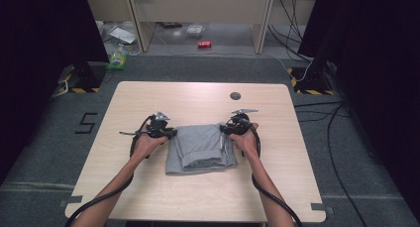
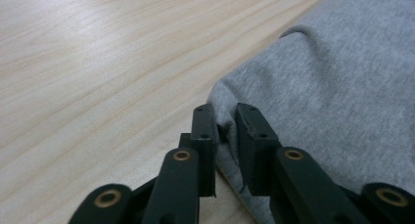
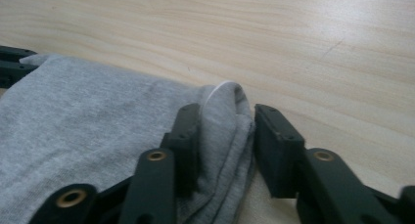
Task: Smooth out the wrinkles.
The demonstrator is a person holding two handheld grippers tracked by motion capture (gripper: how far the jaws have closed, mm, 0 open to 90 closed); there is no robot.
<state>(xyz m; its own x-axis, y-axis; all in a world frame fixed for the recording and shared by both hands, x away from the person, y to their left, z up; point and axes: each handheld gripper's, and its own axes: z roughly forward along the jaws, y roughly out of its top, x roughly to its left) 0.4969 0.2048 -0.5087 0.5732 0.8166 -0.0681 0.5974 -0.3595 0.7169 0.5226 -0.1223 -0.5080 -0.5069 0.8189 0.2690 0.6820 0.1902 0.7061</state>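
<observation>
High view: folded grey garment [image 1: 199,148] on table [image 1: 148,98], corners between both grippers' narrowly parted fingers, dark round mark [image 1: 235,95] beyond.

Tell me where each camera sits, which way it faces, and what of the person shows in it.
High view: above the person's side, looking forward and down on the table; both forearms, left gripper, right gripper.
Left gripper view: on that gripper, looking along its jaws at the grey cloth's corner.
Right gripper view: likewise, its jaws astride a cloth fold.
All views share the cloth and table.
</observation>
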